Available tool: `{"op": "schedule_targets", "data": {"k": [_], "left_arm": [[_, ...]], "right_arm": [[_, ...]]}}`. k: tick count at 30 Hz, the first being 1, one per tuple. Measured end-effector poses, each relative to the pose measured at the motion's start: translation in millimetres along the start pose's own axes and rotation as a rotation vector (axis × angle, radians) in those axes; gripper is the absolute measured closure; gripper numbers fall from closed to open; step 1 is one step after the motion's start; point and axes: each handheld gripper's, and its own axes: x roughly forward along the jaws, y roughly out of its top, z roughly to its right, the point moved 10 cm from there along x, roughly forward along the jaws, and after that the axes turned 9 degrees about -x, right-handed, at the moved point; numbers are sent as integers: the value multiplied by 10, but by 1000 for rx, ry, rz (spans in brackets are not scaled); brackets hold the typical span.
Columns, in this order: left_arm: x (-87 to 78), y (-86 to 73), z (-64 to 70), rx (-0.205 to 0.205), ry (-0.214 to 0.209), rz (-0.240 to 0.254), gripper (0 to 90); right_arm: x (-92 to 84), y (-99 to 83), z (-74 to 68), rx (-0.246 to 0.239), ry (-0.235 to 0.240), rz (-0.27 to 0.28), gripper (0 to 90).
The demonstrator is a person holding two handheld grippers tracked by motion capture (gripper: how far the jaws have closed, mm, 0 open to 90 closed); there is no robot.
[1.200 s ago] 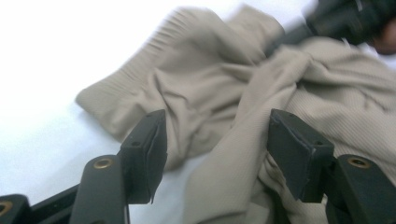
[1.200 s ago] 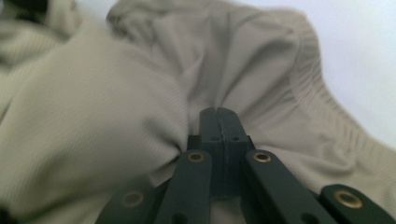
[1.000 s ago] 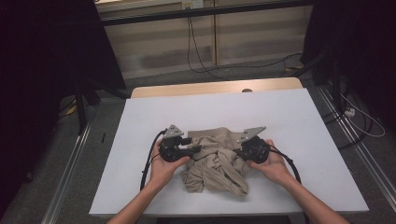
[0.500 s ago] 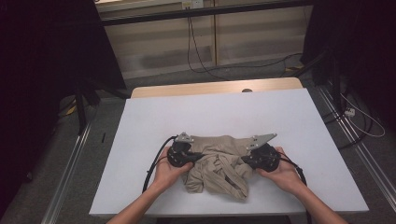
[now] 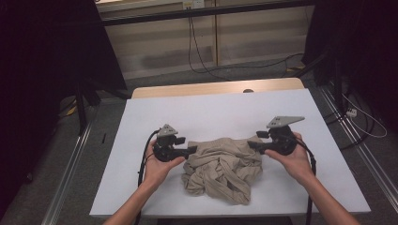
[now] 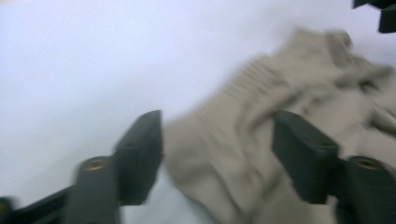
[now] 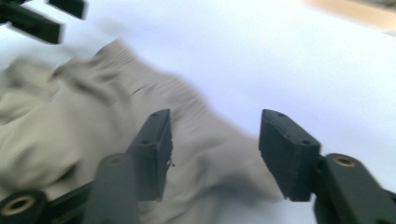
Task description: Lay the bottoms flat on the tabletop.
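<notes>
So the crumpled beige garment (image 5: pixel 223 169) sits bunched mid-table, between both grippers, long axis roughly left-right. Left gripper (image 5: pixel 191 150) and right gripper (image 5: pixel 251 145) flank its top corners about equally close. Both jaws have just been opening, nothing pinched. Compared to earlier, the hands are spread wider and the cloth is dropped.

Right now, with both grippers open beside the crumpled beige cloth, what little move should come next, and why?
Probably bring the left gripper and right gripper down and close them on the edges of the crumpled beige ribbed cloth. Their jaws have just been opening, stand apart and pinch nothing, while the cloth lies bunched on the white table between them.
</notes>
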Motion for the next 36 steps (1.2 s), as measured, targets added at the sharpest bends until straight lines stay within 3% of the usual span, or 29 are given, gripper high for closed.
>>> {"op": "schedule_targets", "data": {"k": [3,5,7,11,16,18,20,22,27,31,34,36], "left_arm": [[116,65,-140,12,46,1,236],[183,35,-199,-21,65,-15,206],[207,-50,-206,-82,59,-61,200],[181,-120,-172,-61,67,-69,200],[202,-250,-224,-30,101,-117,235],[205,-263,-253,-52,87,-112,334],[200,-262,-298,-80,78,-107,415],[205,-271,-309,-120,42,-107,525],[278,-342,-292,-132,14,-143,588],[307,-347,-274,-136,16,-131,603],[327,-353,-229,-149,-24,-137,658],[352,-349,-204,-145,-23,-137,678]], "right_arm": [[112,-27,208,28,-29,-47,538],[240,-127,290,49,-40,-83,547],[356,-267,315,77,-38,-116,543],[432,-506,334,75,-63,-184,513],[425,-554,350,73,-78,-180,587],[428,-553,356,78,-77,-174,636],[434,-544,348,85,-50,-160,778],[449,-526,340,100,-23,-139,845],[460,-514,347,95,-38,-137,857],[456,-521,353,100,-32,-127,855],[455,-524,351,111,-31,-119,853],[455,-524,352,114,-32,-116,853]]}}
